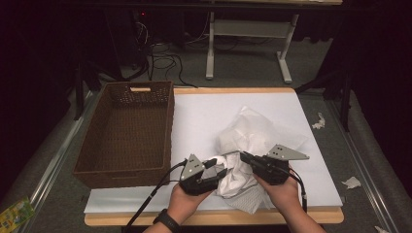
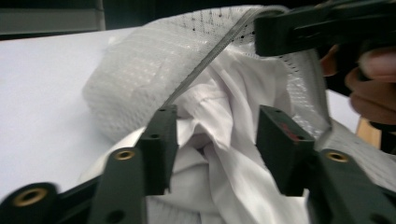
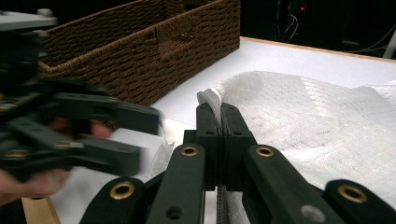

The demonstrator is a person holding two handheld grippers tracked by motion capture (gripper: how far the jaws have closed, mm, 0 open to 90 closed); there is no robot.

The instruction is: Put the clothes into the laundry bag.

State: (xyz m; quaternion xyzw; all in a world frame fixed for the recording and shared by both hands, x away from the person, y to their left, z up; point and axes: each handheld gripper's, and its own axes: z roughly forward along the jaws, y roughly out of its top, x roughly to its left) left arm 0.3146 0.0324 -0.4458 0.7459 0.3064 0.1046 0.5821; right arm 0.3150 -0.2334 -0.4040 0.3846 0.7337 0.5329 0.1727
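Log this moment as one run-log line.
right gripper: shut on mesh bag rim | left gripper: open, white cloth between jaws | wicker basket: beside

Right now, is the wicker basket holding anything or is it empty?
Empty. The high view shows the brown wicker basket with only its bare woven bottom; the white garment is still outside on the table.

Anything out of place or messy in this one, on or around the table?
Yes: torn white scraps lie on the floor right of the table, and a colourful wrapper lies at the lower left. On the table, the mesh bag sits crumpled with white cloth spilling from its mouth. The basket looks intact.
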